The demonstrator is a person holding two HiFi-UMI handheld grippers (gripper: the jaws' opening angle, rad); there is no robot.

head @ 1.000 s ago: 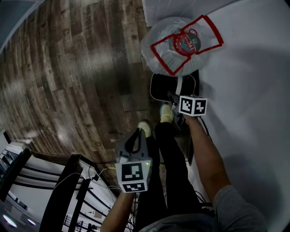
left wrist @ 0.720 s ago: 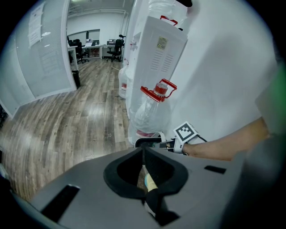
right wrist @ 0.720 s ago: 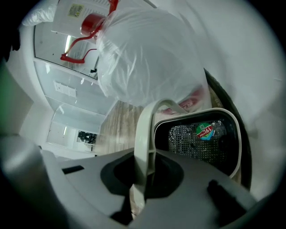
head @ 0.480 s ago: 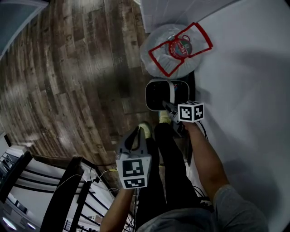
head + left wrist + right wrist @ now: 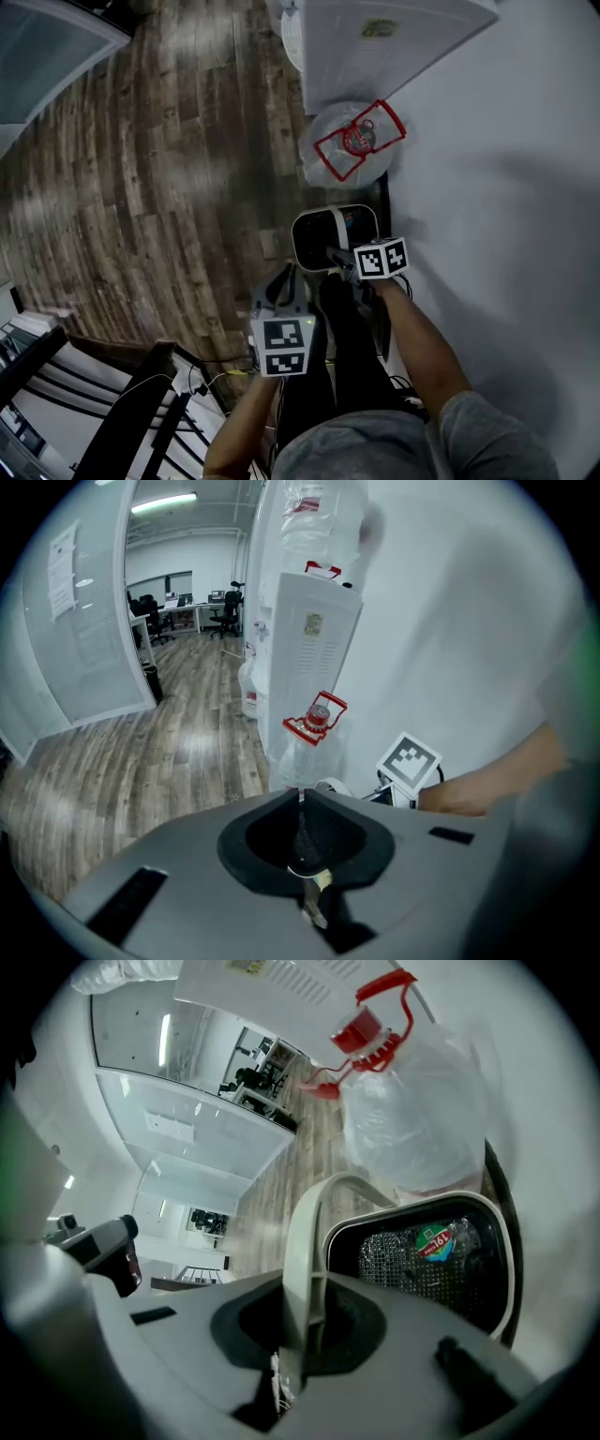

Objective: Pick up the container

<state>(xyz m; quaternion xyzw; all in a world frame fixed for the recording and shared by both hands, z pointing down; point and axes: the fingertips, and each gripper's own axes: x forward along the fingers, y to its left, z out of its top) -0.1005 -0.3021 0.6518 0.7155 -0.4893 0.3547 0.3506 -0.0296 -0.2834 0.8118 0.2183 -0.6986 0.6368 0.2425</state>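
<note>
The container (image 5: 330,236) is a black bin with a white rim and a white bail handle. It hangs over the wood floor in front of the person's legs. My right gripper (image 5: 336,254) is shut on that handle (image 5: 305,1269), and the mesh-lined inside of the bin (image 5: 427,1255) shows just beyond the jaws. My left gripper (image 5: 282,286) is held lower left of the bin, apart from it. Its jaws meet with nothing between them (image 5: 300,795).
A large clear water jug (image 5: 349,148) with a red cap and handle stands on the floor by the white wall. A white water dispenser (image 5: 384,37) stands behind it. Black railings (image 5: 141,394) run at the lower left. Wood floor (image 5: 169,187) spreads to the left.
The right gripper has brought the container up and toward the person, away from the jug. The head view has pulled back, and the dispenser has come into sight.
</note>
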